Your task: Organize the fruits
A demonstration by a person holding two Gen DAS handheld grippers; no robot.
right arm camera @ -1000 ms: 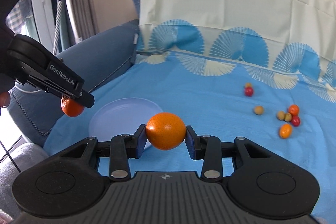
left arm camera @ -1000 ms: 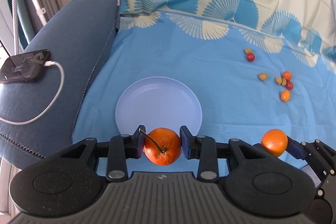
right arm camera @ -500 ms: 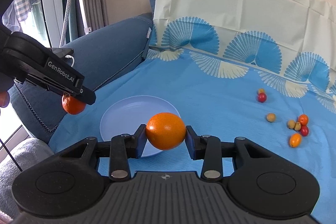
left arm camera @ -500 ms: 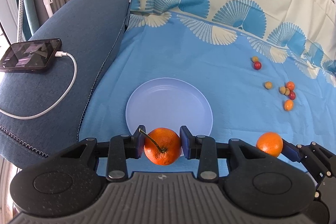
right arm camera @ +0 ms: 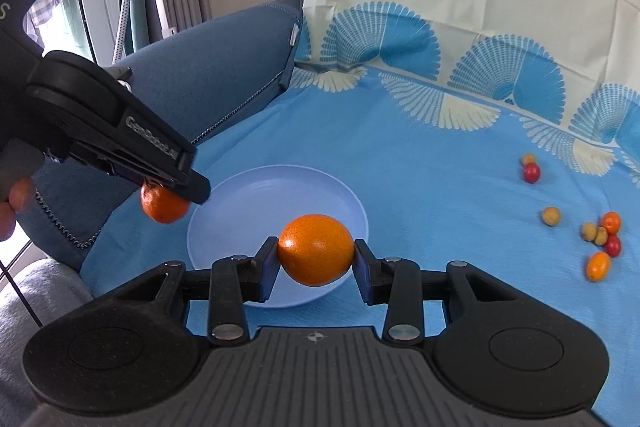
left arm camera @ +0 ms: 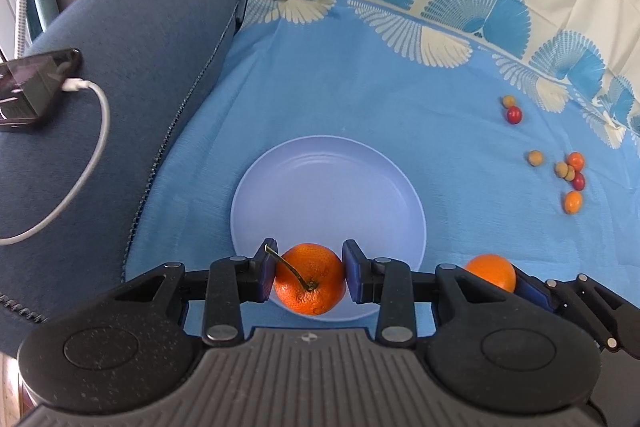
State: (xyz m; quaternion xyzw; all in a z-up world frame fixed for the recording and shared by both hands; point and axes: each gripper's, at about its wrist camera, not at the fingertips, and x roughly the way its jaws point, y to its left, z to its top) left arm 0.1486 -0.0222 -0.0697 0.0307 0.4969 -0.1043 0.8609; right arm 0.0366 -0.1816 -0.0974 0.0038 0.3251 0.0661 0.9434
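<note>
Left wrist view — both grippers (left arm camera: 309, 277) (right arm camera: 316, 256) clamp oranges (left arm camera: 310, 279) (right arm camera: 316, 250) over plate's near rim (left arm camera: 416, 259).

Phone (left arm camera: 28, 89) with white cable (left arm camera: 86, 163) on blue armrest (left arm camera: 120, 75)

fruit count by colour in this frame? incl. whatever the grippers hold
Large orange: 2, one with a stem in the left gripper, one in the right gripper
Small orange: 2
Small red: 2
Small tan: 4
Total: 10
</note>
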